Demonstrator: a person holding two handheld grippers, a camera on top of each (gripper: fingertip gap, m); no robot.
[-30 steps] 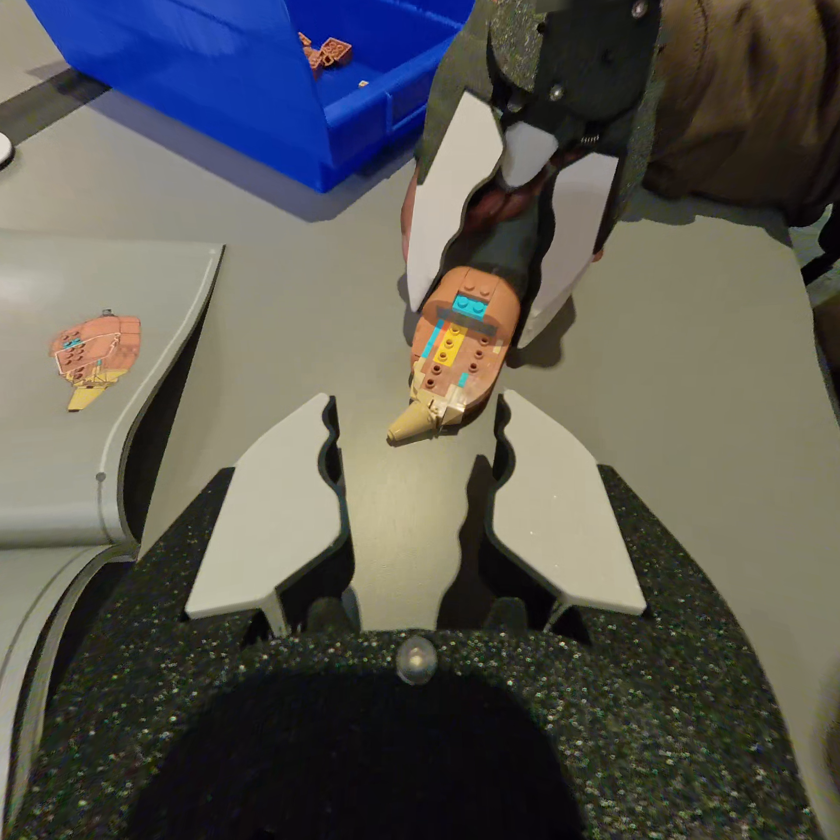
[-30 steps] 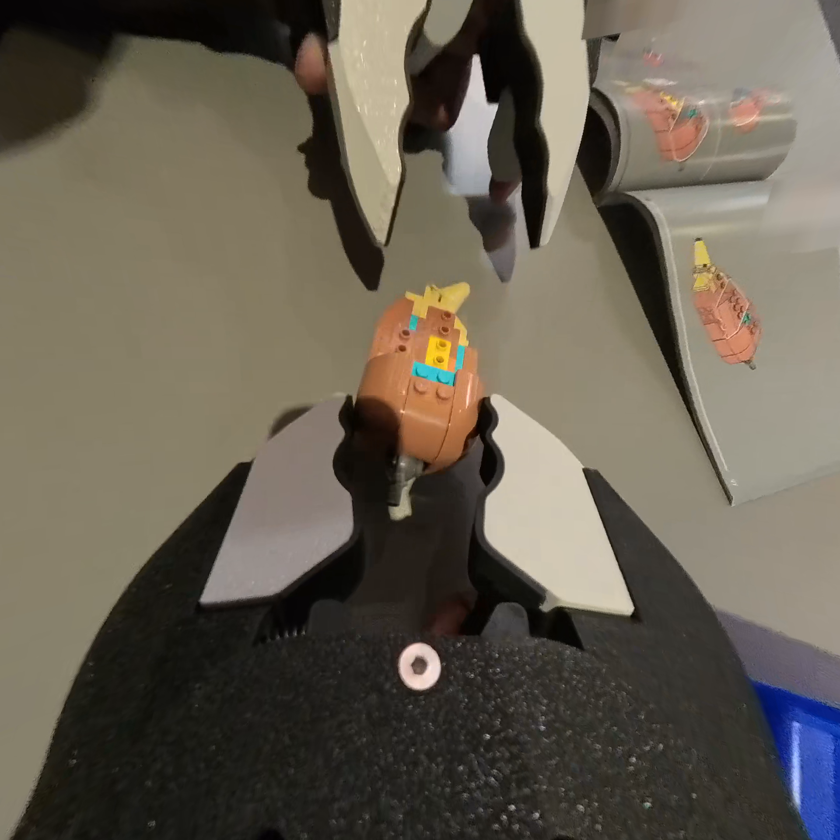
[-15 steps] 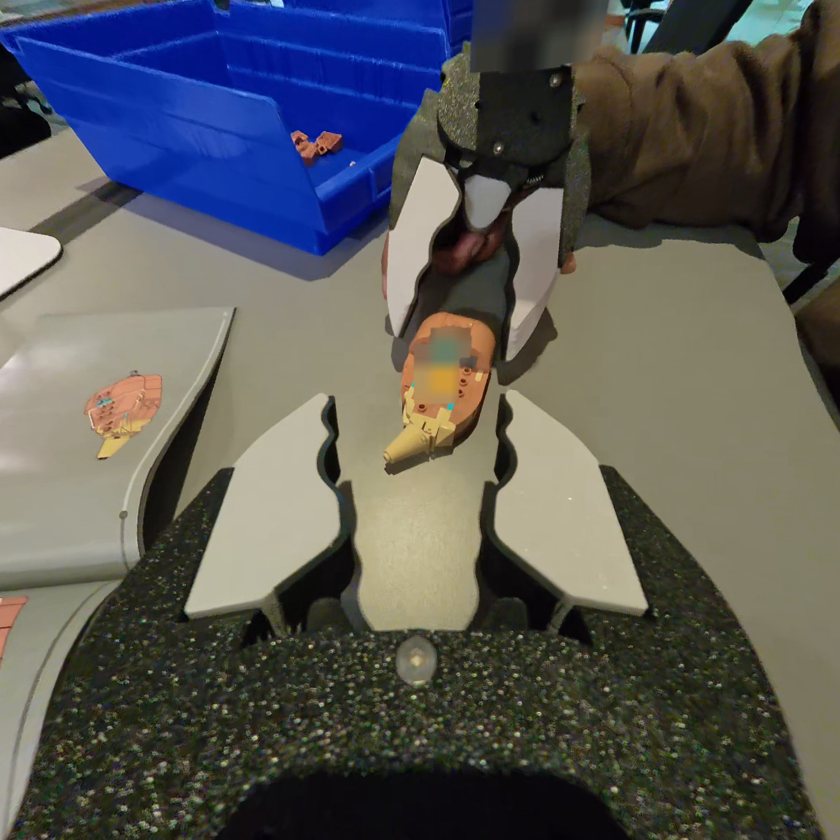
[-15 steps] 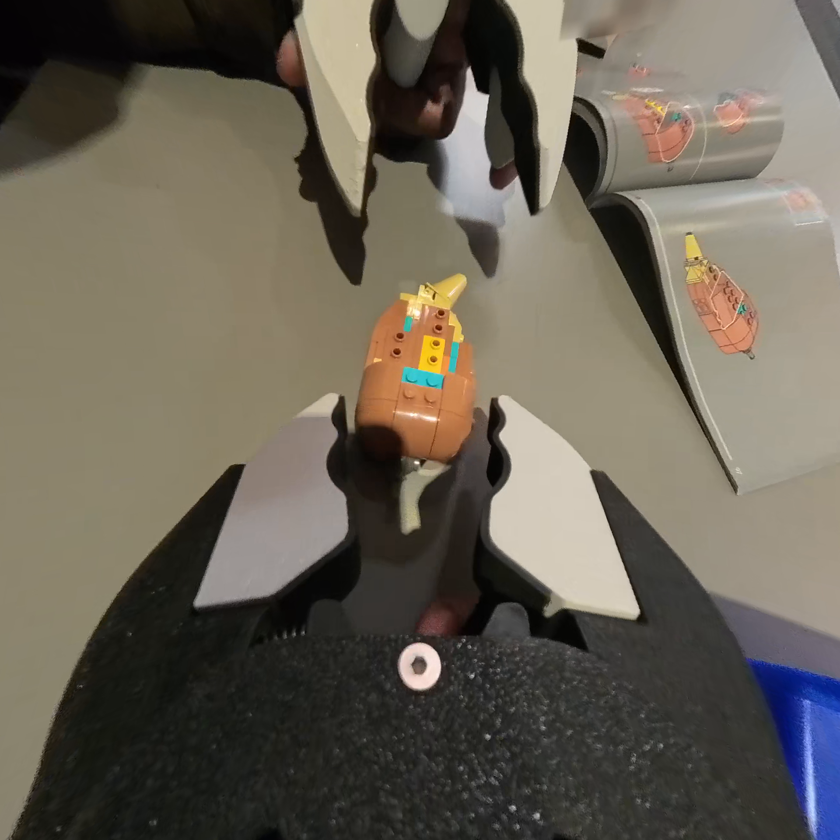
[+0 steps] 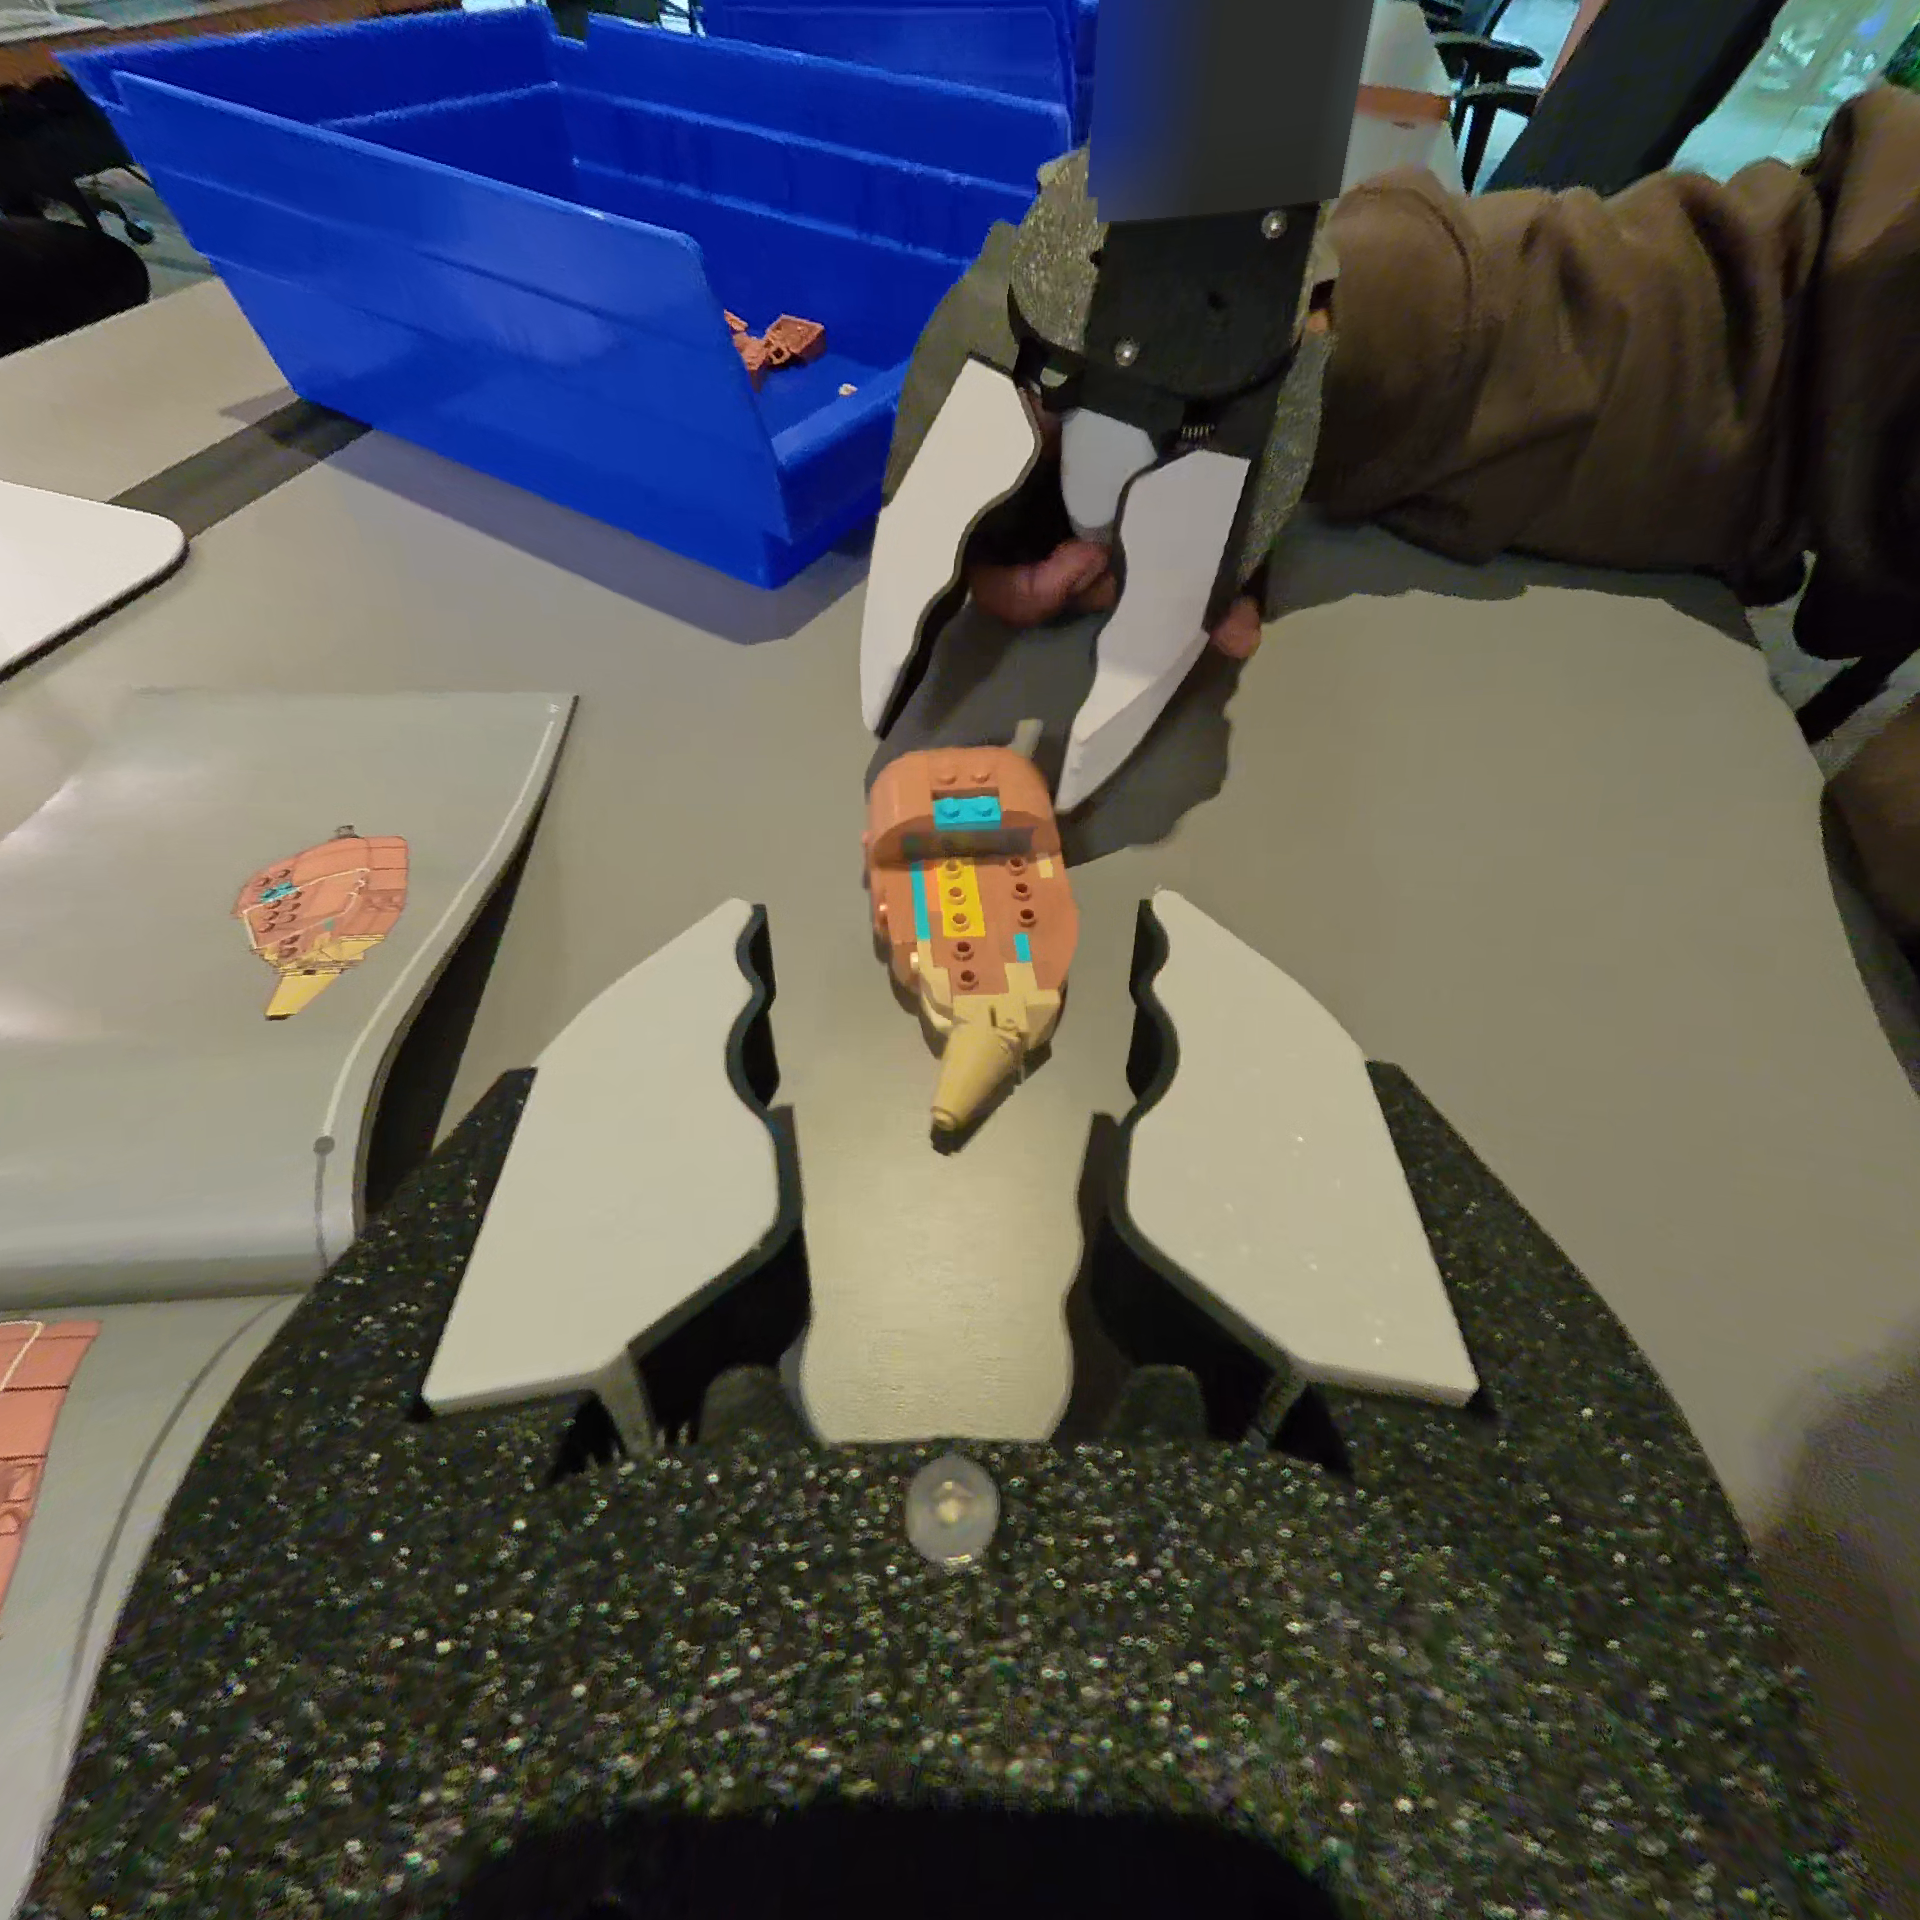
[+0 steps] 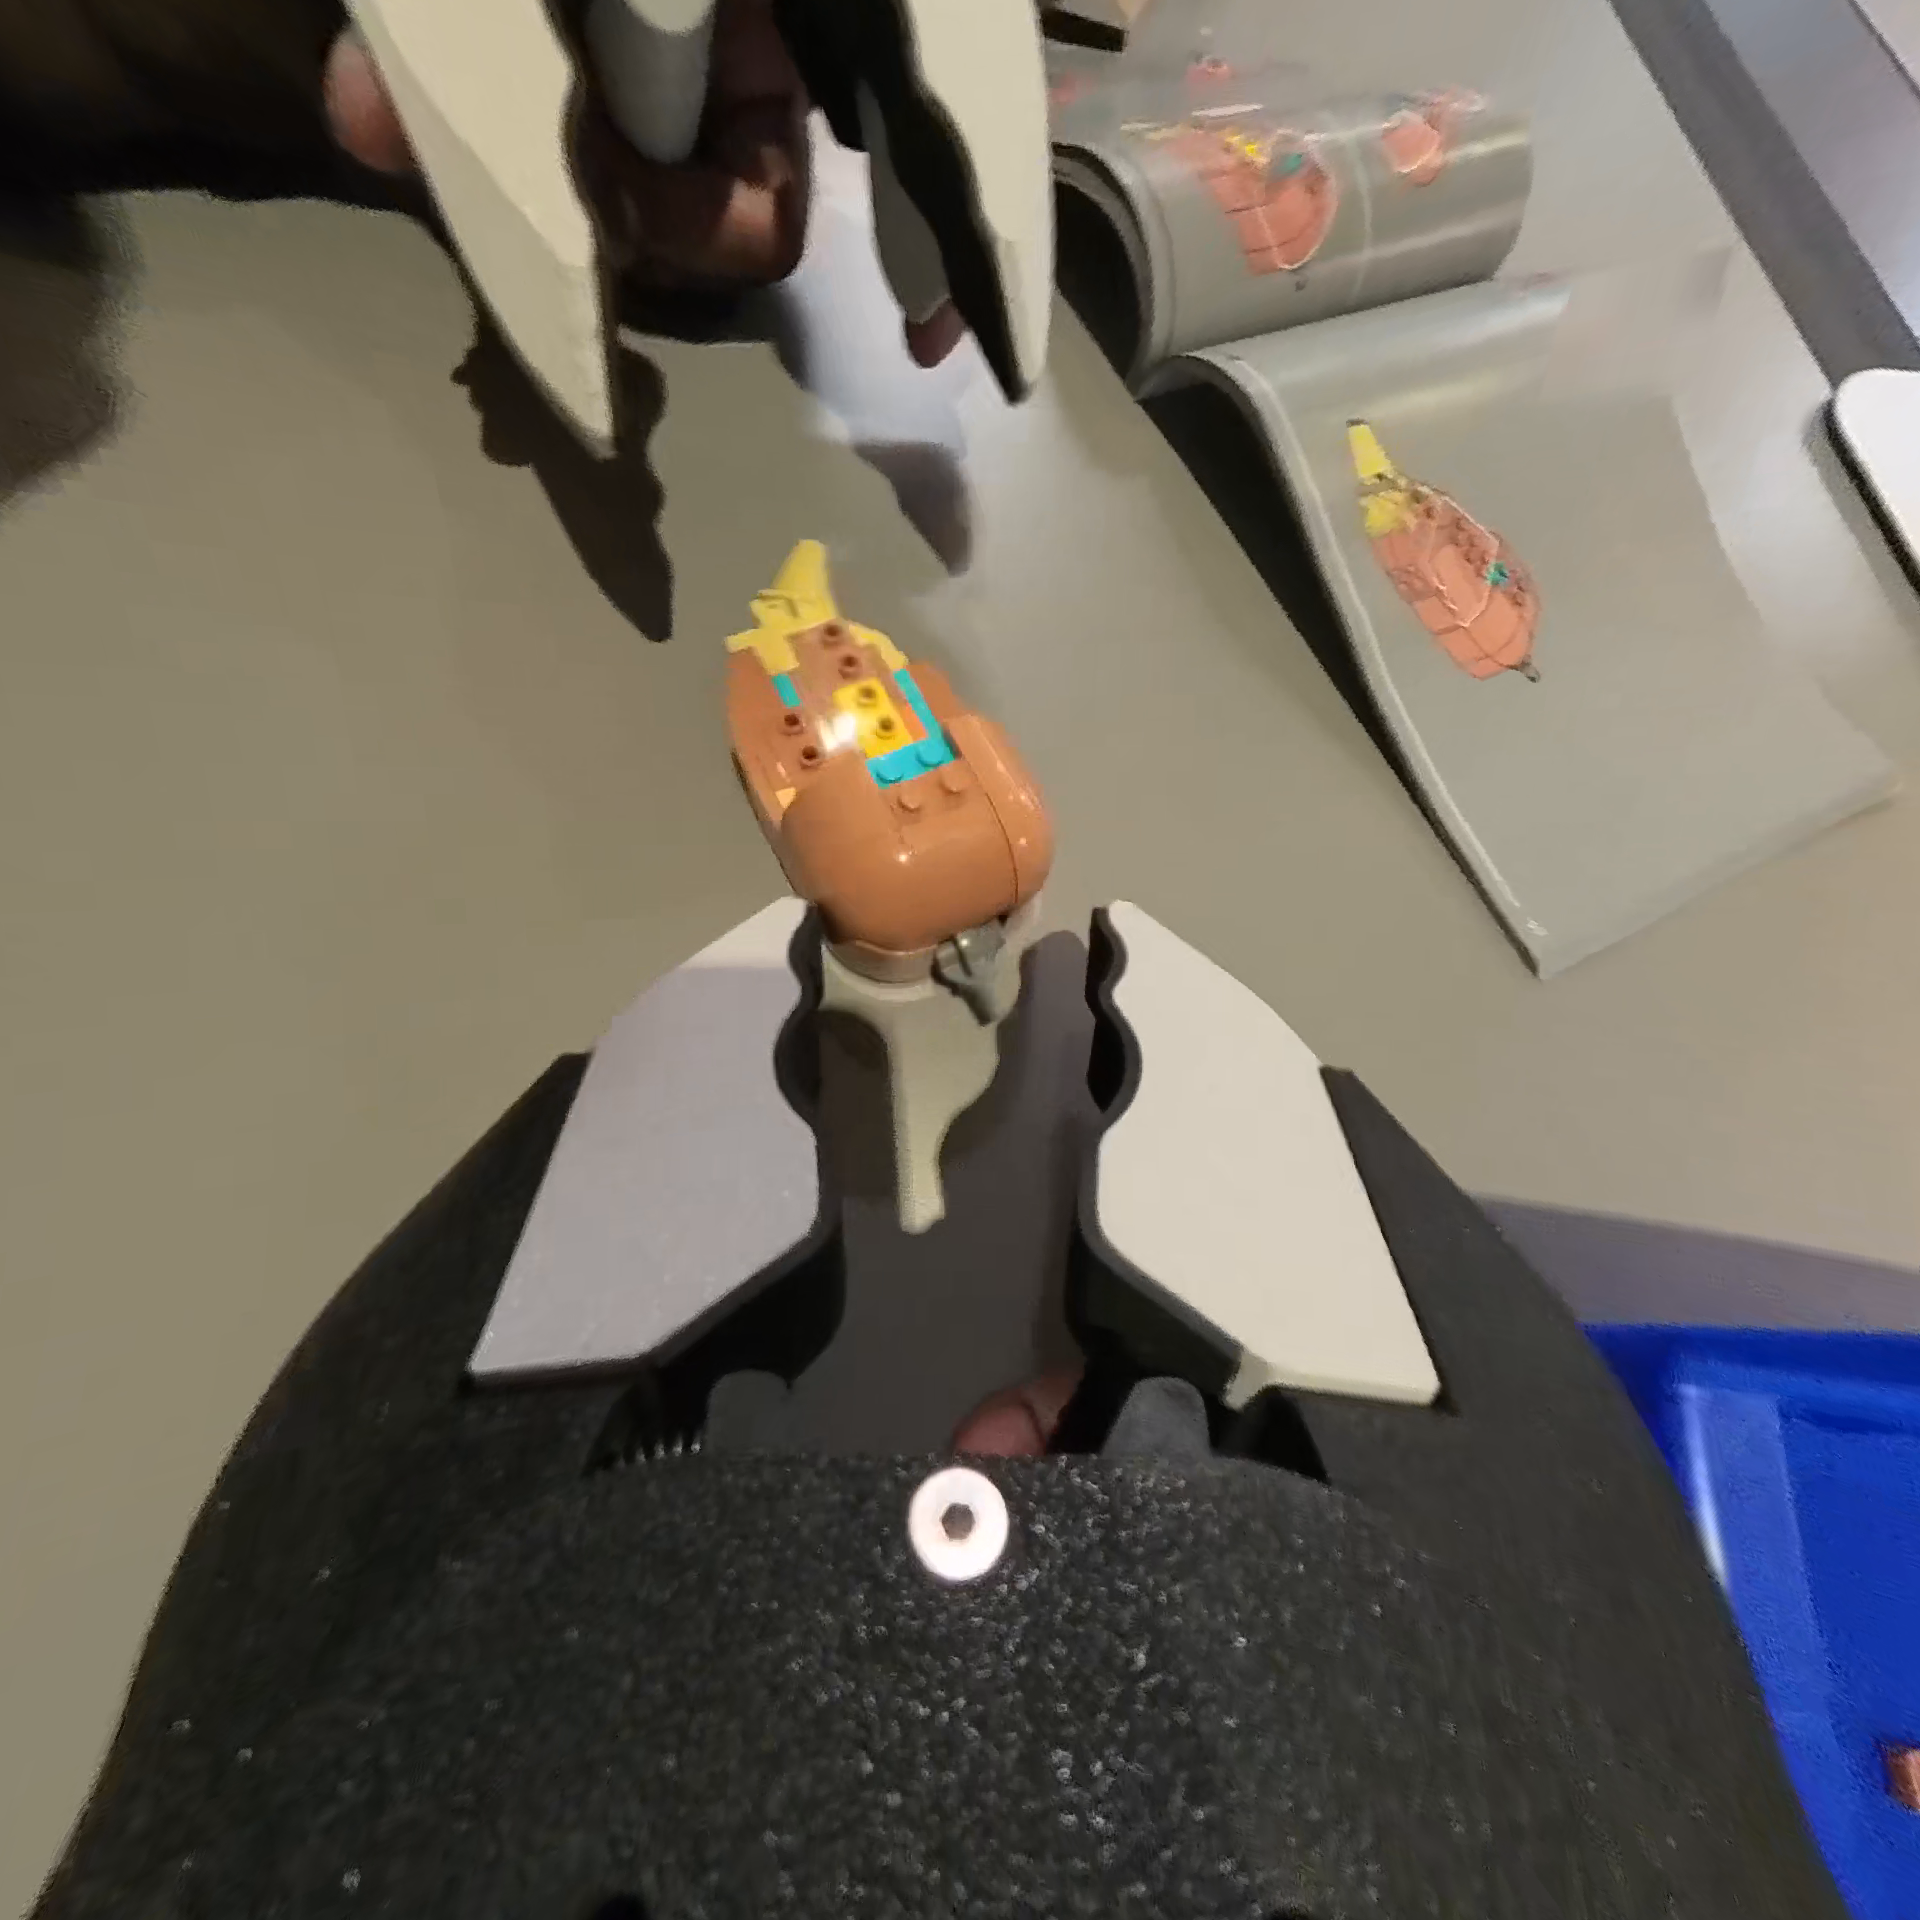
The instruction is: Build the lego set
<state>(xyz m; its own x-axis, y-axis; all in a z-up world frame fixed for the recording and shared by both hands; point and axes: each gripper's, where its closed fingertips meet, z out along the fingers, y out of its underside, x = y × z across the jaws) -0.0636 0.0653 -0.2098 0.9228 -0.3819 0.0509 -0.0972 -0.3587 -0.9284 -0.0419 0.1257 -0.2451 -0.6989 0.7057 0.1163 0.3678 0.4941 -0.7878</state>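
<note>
My left tongs (image 5: 951, 914) gape wide, empty. My right tongs (image 6: 945, 914) gape wide behind lego ship (image 5: 966, 914), ship on counter (image 5: 1455, 935) between both.

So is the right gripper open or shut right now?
Open: the right gripper has its fingers spread apart, just behind the lego boat, not clamping it.

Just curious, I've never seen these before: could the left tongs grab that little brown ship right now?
Probably yes. The left tongs are open, the brown ship lies on the table just ahead with its tan tip between the fingers, and nothing blocks the way. The right tongs are open beyond it.
</note>
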